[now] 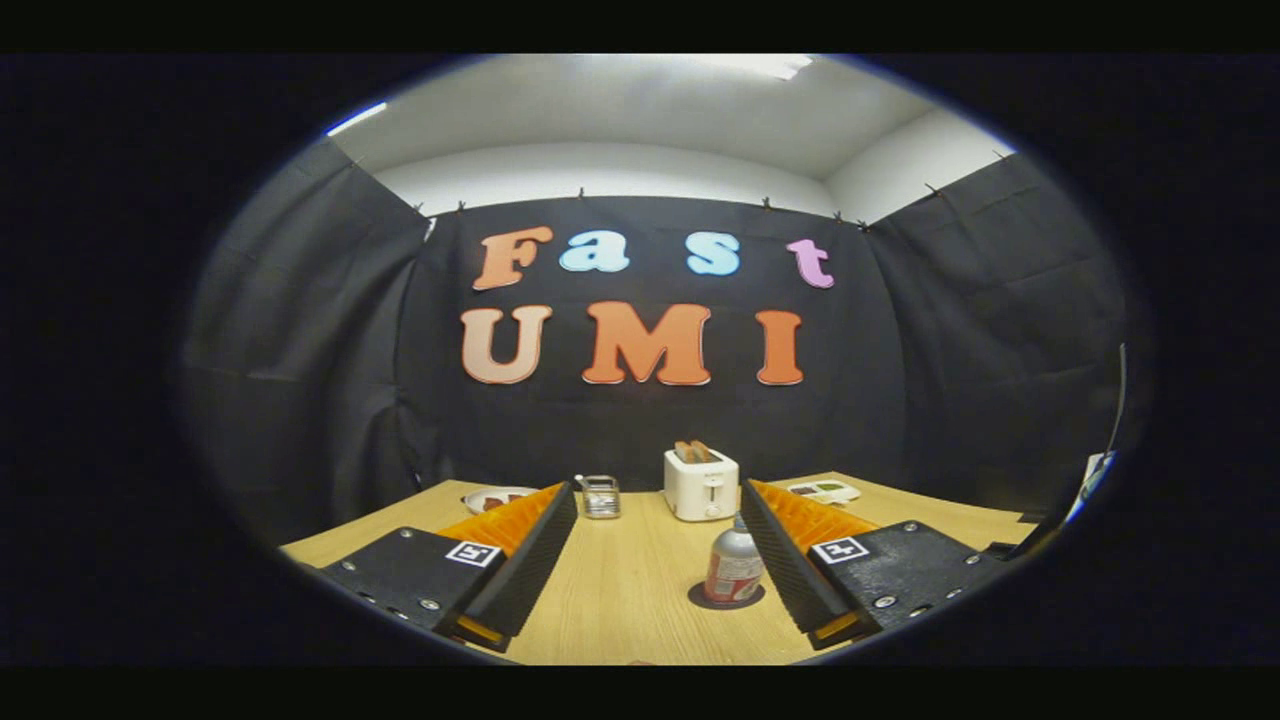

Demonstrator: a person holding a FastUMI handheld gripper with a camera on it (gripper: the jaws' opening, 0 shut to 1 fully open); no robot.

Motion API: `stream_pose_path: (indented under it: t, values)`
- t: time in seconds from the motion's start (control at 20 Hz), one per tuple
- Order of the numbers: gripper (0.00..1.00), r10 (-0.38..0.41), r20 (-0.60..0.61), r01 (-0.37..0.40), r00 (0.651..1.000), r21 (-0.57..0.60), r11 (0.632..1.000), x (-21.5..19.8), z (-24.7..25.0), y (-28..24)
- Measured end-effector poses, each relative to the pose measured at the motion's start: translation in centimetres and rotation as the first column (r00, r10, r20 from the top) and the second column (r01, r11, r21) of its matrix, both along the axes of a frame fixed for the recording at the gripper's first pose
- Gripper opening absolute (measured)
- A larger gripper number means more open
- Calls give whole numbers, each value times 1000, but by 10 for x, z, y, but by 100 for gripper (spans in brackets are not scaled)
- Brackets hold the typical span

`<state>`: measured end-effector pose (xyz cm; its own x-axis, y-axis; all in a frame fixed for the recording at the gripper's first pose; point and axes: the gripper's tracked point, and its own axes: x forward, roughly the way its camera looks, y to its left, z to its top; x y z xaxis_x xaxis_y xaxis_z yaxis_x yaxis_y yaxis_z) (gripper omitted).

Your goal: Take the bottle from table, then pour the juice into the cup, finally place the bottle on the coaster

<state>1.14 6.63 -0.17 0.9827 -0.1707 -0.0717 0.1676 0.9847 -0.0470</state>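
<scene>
The gripper (655,520) has its fingers spread wide apart, with nothing held between them. Between the fingers, close against the inner side of the right one, the bottle (733,565) stands upright on a dark round coaster (725,598) on the wooden surface (620,590). Beyond the fingers, a small glass cup (600,496) sits toward the left, with a white toaster (701,482) holding toast beside it. Farther left lies a white plate (497,497), and farther right a flat white tray (824,490).
</scene>
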Motion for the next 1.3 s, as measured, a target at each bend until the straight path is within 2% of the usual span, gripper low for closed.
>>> stream_pose_path:
  t: [0.2,0.35,0.6,1.3]
  values:
    - [97,34,58,-32,998,-33,999,-11,22,20]
    - [97,88,95,-86,992,-31,996,-16,31,44]
    - [97,126,113,-121,986,-52,991,-22,40,63]
    - [97,116,123,-116,986,-5,993,-15,44,59]
